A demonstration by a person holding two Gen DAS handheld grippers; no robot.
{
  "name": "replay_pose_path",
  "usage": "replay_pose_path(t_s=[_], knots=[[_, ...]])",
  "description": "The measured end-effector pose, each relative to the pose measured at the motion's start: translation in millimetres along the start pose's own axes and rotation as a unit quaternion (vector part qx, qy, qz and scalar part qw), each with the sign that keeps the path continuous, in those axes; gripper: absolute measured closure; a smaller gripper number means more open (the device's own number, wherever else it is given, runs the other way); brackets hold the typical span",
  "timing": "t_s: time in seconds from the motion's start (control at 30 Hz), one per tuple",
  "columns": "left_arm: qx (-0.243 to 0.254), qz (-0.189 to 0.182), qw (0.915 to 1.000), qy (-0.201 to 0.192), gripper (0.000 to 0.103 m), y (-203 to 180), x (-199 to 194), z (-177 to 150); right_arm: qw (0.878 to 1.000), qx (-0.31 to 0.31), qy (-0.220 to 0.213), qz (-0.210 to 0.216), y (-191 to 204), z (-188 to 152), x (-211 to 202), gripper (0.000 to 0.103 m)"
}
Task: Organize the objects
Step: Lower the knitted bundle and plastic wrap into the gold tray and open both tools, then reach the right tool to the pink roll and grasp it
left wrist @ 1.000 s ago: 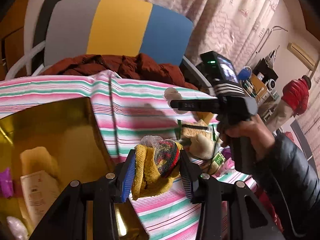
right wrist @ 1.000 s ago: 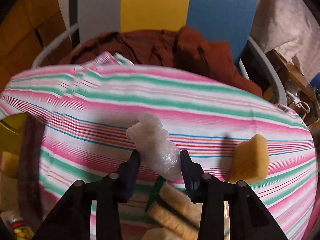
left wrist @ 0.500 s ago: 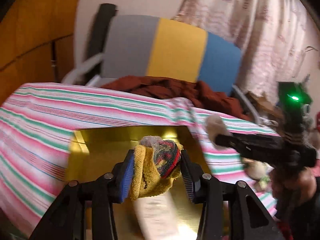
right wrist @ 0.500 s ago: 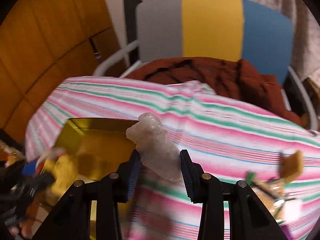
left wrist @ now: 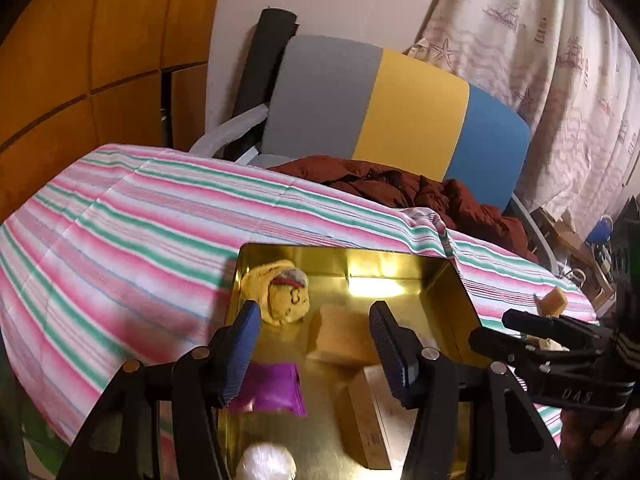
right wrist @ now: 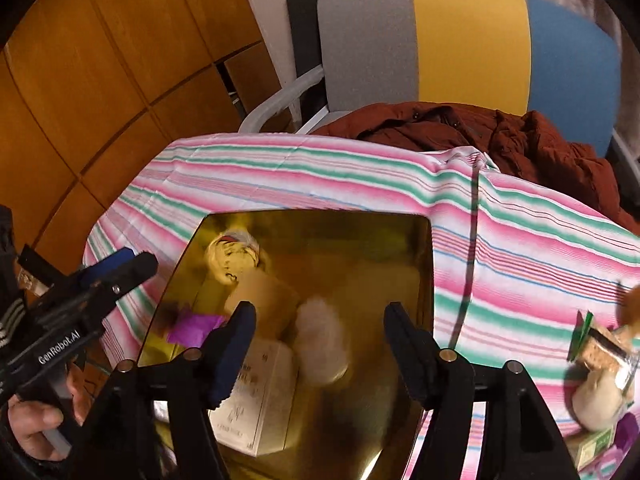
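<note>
Two grippers hang over a shiny gold tin (left wrist: 436, 276) that sits on a desk w/ a pink, green and white striped cloth (left wrist: 120, 240). Both have just been opening; each now stands about half wide w/ nothing pressed between the pads.

Left gripper (left wrist: 316, 344): empty. Its yellow knitted bundle (left wrist: 282, 294), w/ a red-and-grey patch on top, lies in the tin's far left corner, clear of the jaws.

Right gripper (right wrist: 316, 344): also empty-handed. A blurred white crinkly wad (right wrist: 322, 344) shows between and below its jaws, apparently dropping or just landed in the tin; cannot tell which.

Also in the tin: a tan block (left wrist: 340, 334), a purple packet (left wrist: 276, 394), a cream box (right wrist: 256, 396) w/ print on it. A round white blob near the bottom of the left view is probably the same wad.

Step in hand, as I judge it: release into the tin. To do it well, hold both grippers above the rim until each item settles, then lift straight up before swinging away, so a finger doesn't catch the tin wall or drag the bundle back out. The grippers are near each other; take them apart sideways, not across.

More stuff waits on the cloth to the right: a green-edged scouring pad (right wrist: 592, 344), a pale round lump (right wrist: 598, 404), other bits too blurred to name. A chair w/ grey, yellow, blue back (left wrist: 400, 108) and a rust jacket (left wrist: 400, 192) stand behind the desk.
</note>
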State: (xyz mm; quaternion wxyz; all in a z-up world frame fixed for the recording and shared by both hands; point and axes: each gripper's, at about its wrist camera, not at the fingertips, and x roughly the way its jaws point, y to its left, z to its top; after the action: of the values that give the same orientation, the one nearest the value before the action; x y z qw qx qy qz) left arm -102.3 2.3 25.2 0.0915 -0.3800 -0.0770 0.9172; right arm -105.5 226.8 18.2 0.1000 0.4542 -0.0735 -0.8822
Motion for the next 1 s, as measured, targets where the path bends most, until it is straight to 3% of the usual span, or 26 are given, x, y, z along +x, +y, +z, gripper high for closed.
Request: replay_pose_path(t_s=[0.13, 0.5, 1.0], knots=[[-0.012, 0.0, 0.9999, -0.003, 0.046, 3, -14, -13, 1.0, -0.012, -0.008, -0.02, 13, -15, -11, 0.026], [0.021, 0.018, 0.9995, -0.013, 0.046, -9, -42, -40, 0.993, -0.047, -0.07, -0.079, 44, -49, -46, 0.017], [0.056, -0.008, 0.9984, 0.005, 0.046, -35, -48, -60, 0.988, -0.04, -0.097, -0.116, 37, -79, -70, 0.008]])
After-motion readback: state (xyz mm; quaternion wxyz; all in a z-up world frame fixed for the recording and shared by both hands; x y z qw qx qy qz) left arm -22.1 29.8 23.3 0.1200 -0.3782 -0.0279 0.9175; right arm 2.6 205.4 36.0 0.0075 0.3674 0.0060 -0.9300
